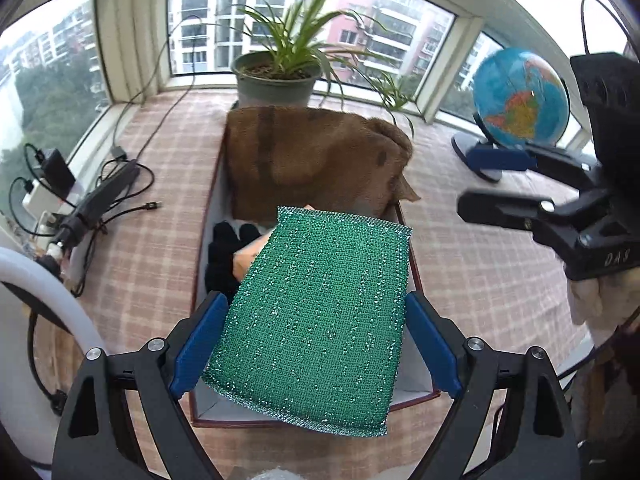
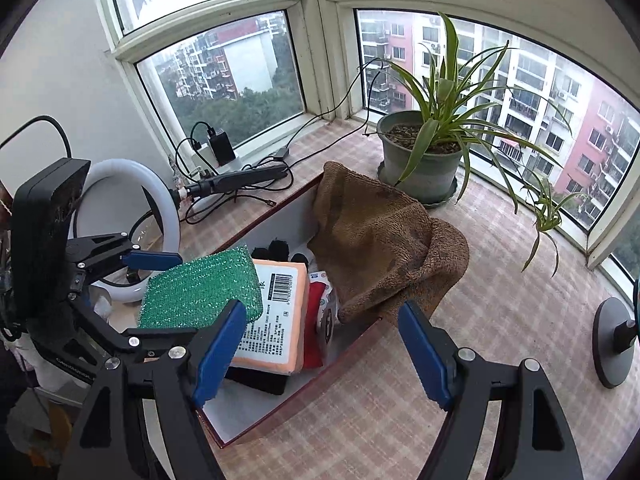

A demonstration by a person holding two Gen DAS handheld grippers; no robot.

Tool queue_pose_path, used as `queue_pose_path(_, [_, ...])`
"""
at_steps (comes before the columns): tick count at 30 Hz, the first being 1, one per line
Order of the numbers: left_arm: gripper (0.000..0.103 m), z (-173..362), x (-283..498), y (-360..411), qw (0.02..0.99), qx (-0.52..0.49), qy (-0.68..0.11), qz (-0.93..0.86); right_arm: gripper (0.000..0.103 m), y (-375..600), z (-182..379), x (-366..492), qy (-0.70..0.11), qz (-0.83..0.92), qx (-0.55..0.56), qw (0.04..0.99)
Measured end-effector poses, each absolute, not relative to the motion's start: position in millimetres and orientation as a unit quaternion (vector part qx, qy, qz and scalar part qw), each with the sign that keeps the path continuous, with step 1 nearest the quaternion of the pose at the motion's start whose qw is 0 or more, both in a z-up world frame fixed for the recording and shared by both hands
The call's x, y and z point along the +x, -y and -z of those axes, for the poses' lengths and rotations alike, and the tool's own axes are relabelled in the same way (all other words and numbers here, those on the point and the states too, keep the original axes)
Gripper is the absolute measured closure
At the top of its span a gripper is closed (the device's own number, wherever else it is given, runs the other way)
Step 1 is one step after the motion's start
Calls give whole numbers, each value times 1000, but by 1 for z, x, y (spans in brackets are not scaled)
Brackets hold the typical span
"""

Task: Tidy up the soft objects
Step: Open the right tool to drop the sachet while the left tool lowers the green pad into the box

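- Plaid-covered window ledge (image 2: pixel 400 400) carries a maroon-rimmed box (image 2: pixel 288 404).
- Left gripper (image 1: pixel 316 344) clamps a green scouring pad (image 1: pixel 320 320) above the box.
- Right gripper (image 2: pixel 320 344) gapes wide, holding nothing.

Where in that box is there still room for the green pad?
The bare white floor at the box's near end, in front of the orange pack, is free. The far end is crowded: the brown towel covers it.

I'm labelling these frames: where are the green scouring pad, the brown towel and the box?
green scouring pad (image 1: pixel 316 320), left wrist view, middle of its face.
brown towel (image 2: pixel 376 240), right wrist view, its draped middle.
box (image 2: pixel 320 392), right wrist view, near side wall.
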State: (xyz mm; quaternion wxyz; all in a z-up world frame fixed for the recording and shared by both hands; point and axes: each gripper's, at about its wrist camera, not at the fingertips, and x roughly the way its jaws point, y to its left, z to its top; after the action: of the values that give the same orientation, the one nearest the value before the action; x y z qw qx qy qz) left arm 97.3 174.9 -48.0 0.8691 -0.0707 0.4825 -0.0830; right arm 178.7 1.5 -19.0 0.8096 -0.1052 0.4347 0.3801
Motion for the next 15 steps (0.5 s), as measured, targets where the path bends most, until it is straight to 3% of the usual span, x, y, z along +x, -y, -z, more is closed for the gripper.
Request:
queue_pose_path(7, [13, 37, 99, -185, 875, -58, -478, 48, 28, 5, 23, 174, -434, -389, -88, 808])
queue_pose_path(9, [6, 38, 100, -186, 872, -61, -484, 48, 28, 7, 24, 174, -434, -388, -80, 809])
queue_pose_path(15, [6, 35, 94, -167, 876, -17, -476, 72, 28, 14, 19, 172, -424, -397, -66, 811])
